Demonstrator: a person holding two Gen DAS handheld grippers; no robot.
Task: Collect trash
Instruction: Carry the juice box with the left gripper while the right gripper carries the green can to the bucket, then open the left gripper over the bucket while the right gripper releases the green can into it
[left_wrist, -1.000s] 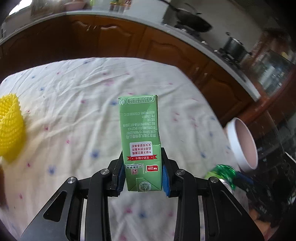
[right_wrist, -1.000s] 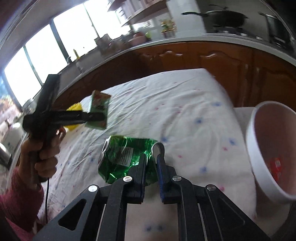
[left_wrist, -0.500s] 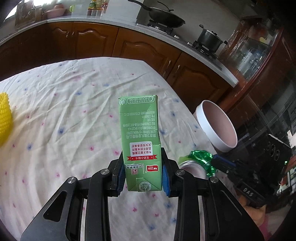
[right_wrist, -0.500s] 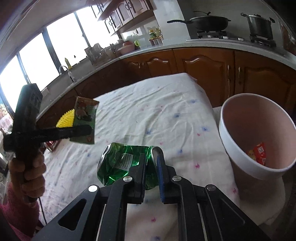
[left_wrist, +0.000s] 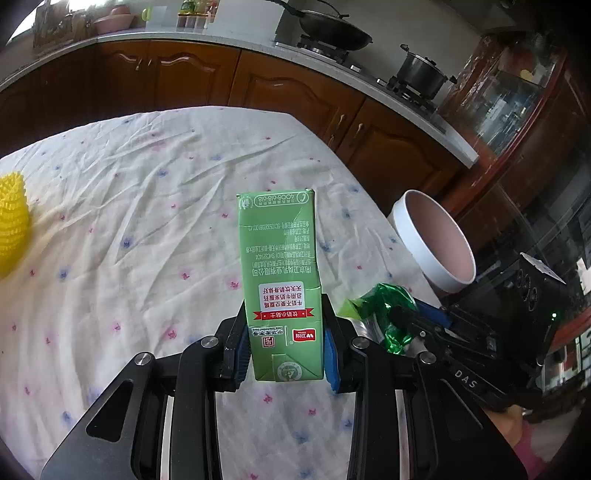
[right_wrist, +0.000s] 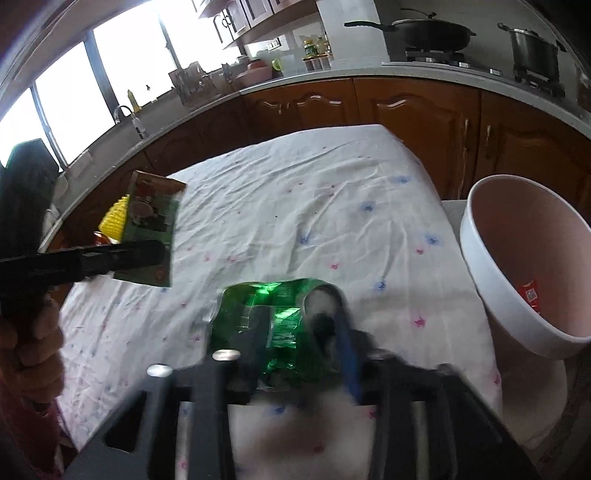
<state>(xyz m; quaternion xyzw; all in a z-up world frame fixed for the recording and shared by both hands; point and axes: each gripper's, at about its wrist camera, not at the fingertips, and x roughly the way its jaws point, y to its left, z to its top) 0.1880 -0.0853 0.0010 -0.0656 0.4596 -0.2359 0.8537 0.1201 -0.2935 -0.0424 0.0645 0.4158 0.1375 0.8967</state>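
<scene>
My left gripper is shut on a green milk carton and holds it upright above the table. The carton also shows at the left of the right wrist view. My right gripper is blurred; its fingers have spread and the crushed green can still sits between them. The can also shows in the left wrist view. A pink bin with a white rim stands off the table's right edge, with a red wrapper inside. The bin also shows in the left wrist view.
The table carries a white floral cloth. A yellow spiky ball lies at its left. Wooden cabinets and a counter with a wok and a pot run behind. A glass cabinet stands at right.
Both grippers have moved right, toward the bin. The right gripper's fingers have spread apart around the can and its view has gone blurry. The carton stays gripped.
</scene>
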